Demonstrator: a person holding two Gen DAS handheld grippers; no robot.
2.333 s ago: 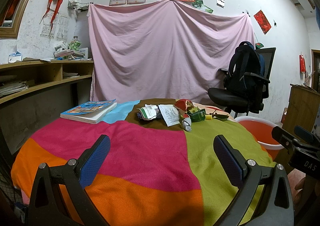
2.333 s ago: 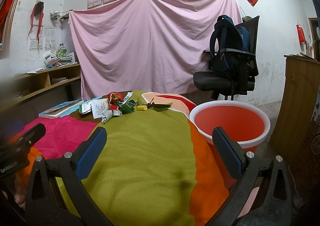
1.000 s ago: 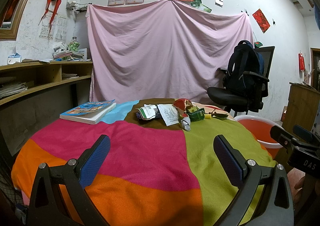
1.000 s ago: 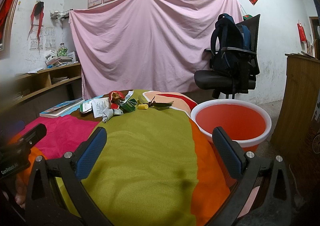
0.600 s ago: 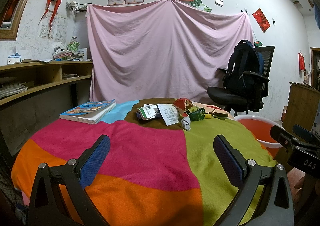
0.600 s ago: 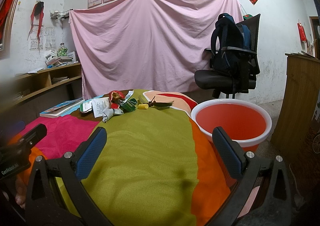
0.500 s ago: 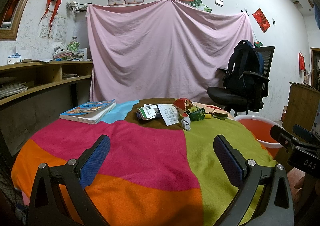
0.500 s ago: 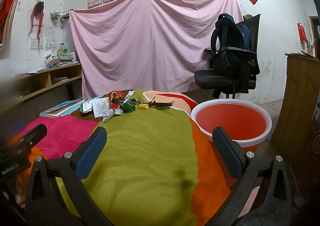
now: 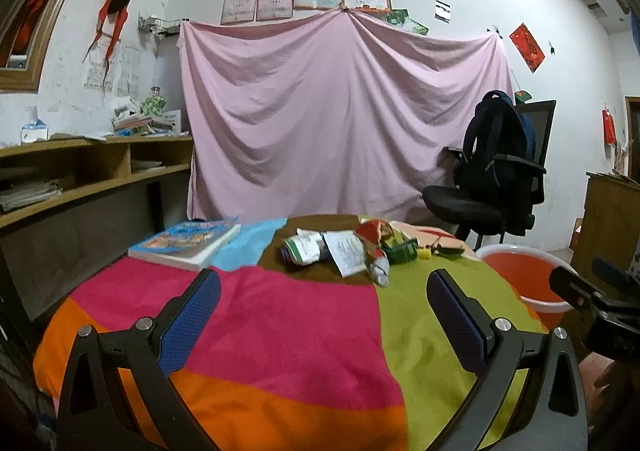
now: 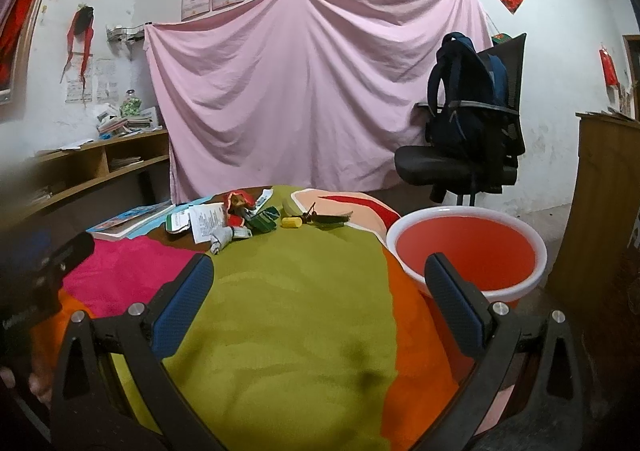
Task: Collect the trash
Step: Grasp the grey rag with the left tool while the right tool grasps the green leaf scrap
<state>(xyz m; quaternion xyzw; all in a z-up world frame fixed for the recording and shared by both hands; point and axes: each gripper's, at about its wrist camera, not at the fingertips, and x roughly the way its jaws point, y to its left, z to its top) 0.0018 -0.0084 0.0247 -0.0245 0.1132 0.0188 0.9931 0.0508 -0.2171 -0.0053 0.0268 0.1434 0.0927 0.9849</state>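
A heap of trash point(image 9: 352, 247) lies at the far side of the round table: a crumpled white-green packet point(image 9: 304, 249), a printed paper slip point(image 9: 346, 257), a red wrapper point(image 9: 370, 229) and a green wrapper point(image 9: 402, 251). The same heap of trash point(image 10: 228, 223) shows in the right wrist view, with a small yellow piece point(image 10: 291, 222) and a dark leafy bit point(image 10: 330, 218) to its right. My left gripper point(image 9: 322, 311) hangs open over the pink cloth, well short of the heap. My right gripper point(image 10: 318, 303) is open above the green cloth. A red basin point(image 10: 466, 247) stands right of the table.
A book point(image 9: 184, 245) lies on the table's left side. The multicoloured cloth point(image 9: 280, 331) covers the table. An office chair with a backpack point(image 9: 496, 179) stands behind the basin, wooden shelves point(image 9: 88, 175) run along the left wall, and a wooden cabinet point(image 10: 604, 203) is at far right.
Both grippers have risen and edged forward slightly, so the table and trash sit a little lower in view. Nothing was grasped or moved.
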